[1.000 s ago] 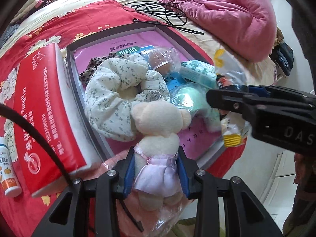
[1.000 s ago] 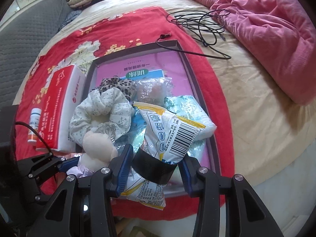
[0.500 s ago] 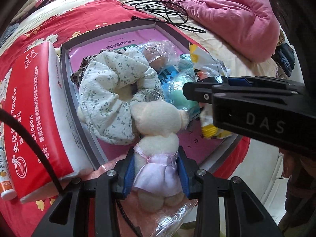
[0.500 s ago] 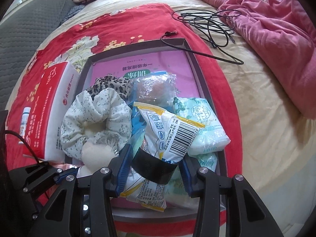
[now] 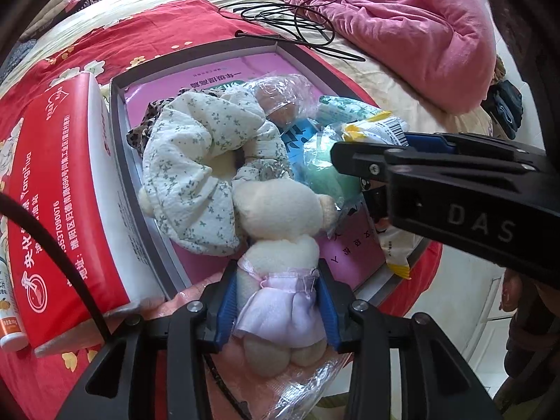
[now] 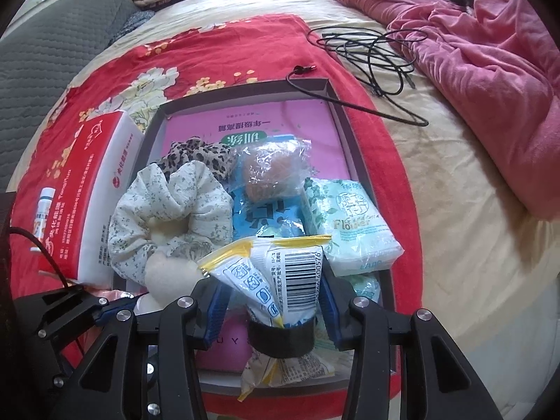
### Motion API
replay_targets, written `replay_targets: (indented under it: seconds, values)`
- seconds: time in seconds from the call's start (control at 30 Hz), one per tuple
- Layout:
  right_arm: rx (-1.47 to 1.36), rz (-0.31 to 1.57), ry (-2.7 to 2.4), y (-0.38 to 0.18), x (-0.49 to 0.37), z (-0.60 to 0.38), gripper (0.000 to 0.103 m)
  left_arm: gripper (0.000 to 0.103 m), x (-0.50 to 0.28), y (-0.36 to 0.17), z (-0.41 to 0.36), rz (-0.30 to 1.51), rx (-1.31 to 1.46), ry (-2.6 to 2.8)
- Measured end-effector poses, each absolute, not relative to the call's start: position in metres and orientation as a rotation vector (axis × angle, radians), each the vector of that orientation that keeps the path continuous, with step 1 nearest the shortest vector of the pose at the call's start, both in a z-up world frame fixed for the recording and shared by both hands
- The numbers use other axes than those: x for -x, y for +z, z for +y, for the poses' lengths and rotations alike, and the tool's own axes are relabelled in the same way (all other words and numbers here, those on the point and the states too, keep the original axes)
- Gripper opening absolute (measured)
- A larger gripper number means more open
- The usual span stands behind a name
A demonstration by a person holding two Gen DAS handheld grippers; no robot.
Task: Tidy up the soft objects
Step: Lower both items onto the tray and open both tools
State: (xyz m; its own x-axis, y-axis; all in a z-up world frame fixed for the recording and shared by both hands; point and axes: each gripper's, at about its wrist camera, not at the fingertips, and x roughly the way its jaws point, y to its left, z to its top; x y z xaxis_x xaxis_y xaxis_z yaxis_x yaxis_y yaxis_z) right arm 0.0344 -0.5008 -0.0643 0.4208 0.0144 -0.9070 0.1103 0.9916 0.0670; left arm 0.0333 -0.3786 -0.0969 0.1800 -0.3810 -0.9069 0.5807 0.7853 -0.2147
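Left claw clamped on a cream plush bear in a pink skirt; the bear sits at the near rim of the grey tray, head over the tray's pink floor, touching the floral scrunchie.

Right claw grips a taped snack packet, yellow-white with barcode, held above the tray's near end.

Inside the tray: leopard scrunchie behind the floral one, a plastic-wrapped brown item, a green tissue pack on the right.

Red tissue box just beside the tray's left wall, all on a red floral blanket on the bed. Black cable and pink quilt beyond.
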Motion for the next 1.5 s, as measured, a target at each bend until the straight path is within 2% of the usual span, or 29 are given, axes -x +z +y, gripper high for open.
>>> replay_targets:
  seconds: [0.17,0.33,0.47,0.77,0.93,1.2,1.5]
  values:
    - [-0.138,1.114,-0.065,-0.054,-0.027,-0.504,0.056,0.043,-0.032,-0.096,-0.378,1.213,-0.194,-0.686]
    - [-0.143,1.102,-0.081,-0.046,-0.020,-0.508,0.058,0.044,-0.032,-0.094,-0.377,1.217,-0.186,-0.685]
    - [-0.149,1.088,-0.093,-0.040,-0.016,-0.512,0.065,0.045,-0.031,-0.092,-0.377,1.217,-0.190,-0.690]
    - [-0.175,1.061,-0.128,-0.028,-0.004,-0.524,0.067,0.048,-0.028,-0.088,-0.377,1.219,-0.193,-0.687]
    - [-0.186,1.044,-0.150,-0.021,0.005,-0.529,0.071,0.053,-0.025,-0.084,-0.378,1.214,-0.201,-0.695]
    - [-0.186,1.020,-0.191,-0.012,0.013,-0.533,0.073,0.056,-0.023,-0.078,-0.379,1.213,-0.219,-0.694]
    - [-0.212,0.961,-0.260,0.004,0.024,-0.542,0.075,0.060,-0.018,-0.052,-0.376,1.160,-0.212,-0.715]
